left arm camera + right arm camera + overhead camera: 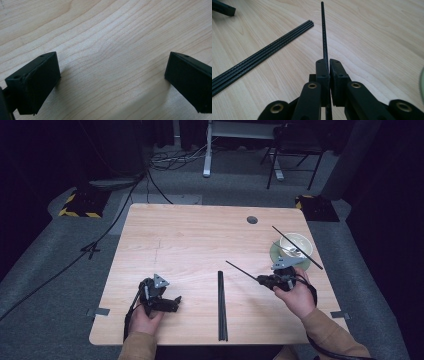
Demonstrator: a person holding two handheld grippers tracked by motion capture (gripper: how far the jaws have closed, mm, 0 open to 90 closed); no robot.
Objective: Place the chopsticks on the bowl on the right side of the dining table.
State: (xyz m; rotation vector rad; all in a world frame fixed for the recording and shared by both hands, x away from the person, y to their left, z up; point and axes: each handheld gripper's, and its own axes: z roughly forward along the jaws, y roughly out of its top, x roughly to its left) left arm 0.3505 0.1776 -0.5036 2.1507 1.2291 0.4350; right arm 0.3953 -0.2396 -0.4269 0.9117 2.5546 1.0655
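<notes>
Between the black jaws of my right hand-held gripper (pixel 329 65) sits a thin black rod (pixel 323 32), pinched tight near one end, its length running straight out ahead of the jaws over the wooden counter (pixel 374 37). From the high view, that rod (pixel 241 270) pokes out to the left and slightly away from my right hand-held gripper (pixel 267 281), its free end clear of the counter (pixel 190 240) as far as I can tell. My right hand (pixel 296 297) wraps the body of the tool near the right edge of the counter.

Just beside the rod's left, a bundle of similar black rods (pixel 262 53) lies flat on the wood; in the high view the bundle (pixel 222 306) runs from the middle of the counter toward my edge, between my two hands. Behind my right hand stands a pale bowl (pixel 296 244) on a greenish plate (pixel 278 254), with another long black rod (pixel 297 247) laid across it at a slant. A round grommet hole (pixel 252 220) marks the far side of the counter.

My left hand-held gripper (pixel 172 302) rests low on the near left part of the counter, held by my left hand (pixel 145 317). In its own view the left hand-held gripper (pixel 112 77) has its jaws spread wide, with bare wood grain (pixel 107 45) between them and nothing in their grasp.
</notes>
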